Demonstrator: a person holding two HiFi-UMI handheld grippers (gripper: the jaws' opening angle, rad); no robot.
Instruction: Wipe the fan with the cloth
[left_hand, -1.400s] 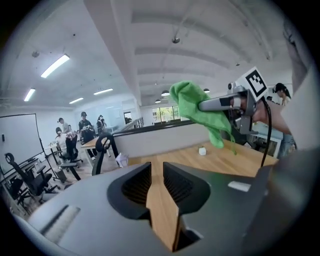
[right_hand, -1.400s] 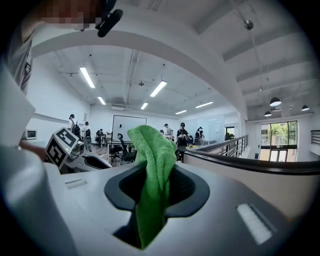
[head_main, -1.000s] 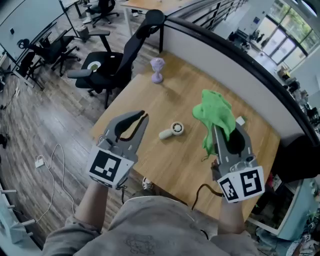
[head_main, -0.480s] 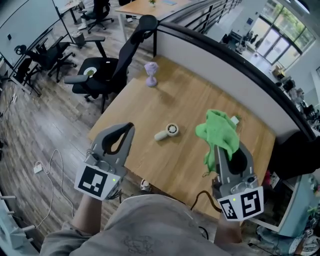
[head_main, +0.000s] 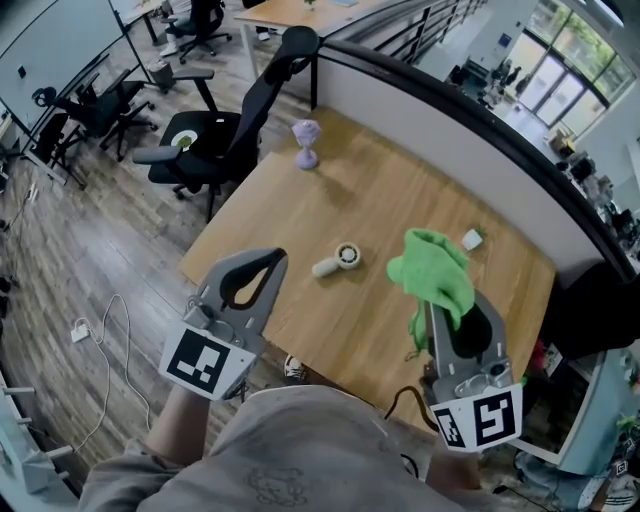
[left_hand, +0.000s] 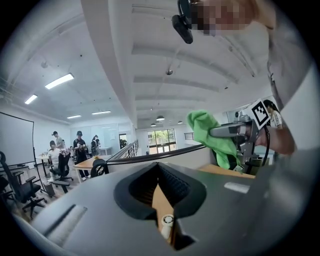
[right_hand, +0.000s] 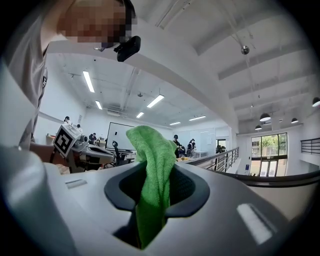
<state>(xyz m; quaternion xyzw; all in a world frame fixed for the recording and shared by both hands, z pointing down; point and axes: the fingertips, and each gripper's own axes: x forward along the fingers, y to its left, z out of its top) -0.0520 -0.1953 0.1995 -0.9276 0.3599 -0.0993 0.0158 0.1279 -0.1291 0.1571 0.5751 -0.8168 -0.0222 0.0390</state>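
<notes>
A small white handheld fan (head_main: 338, 261) lies flat near the middle of the wooden table (head_main: 385, 195). My right gripper (head_main: 433, 300) hovers over the table's near right part, shut on a green cloth (head_main: 430, 265) that bunches up above its tips. In the right gripper view the cloth (right_hand: 152, 165) hangs down between the jaws. My left gripper (head_main: 277, 256) is shut and holds nothing, near the table's front left edge. Through the slot behind its closed jaws the left gripper view shows the fan (left_hand: 166, 223). That view also shows the cloth (left_hand: 210, 131) at the right.
A purple ornament (head_main: 305, 143) stands at the table's far left corner, and a small white object (head_main: 470, 238) lies by the far right wall. A black office chair (head_main: 235, 125) stands beyond the left edge. A grey partition (head_main: 450, 120) runs along the far side.
The left jaws had a narrow gap a second ago and are closed now. Both grippers sit a little nearer the table's front edge, the cloth still gripped.
</notes>
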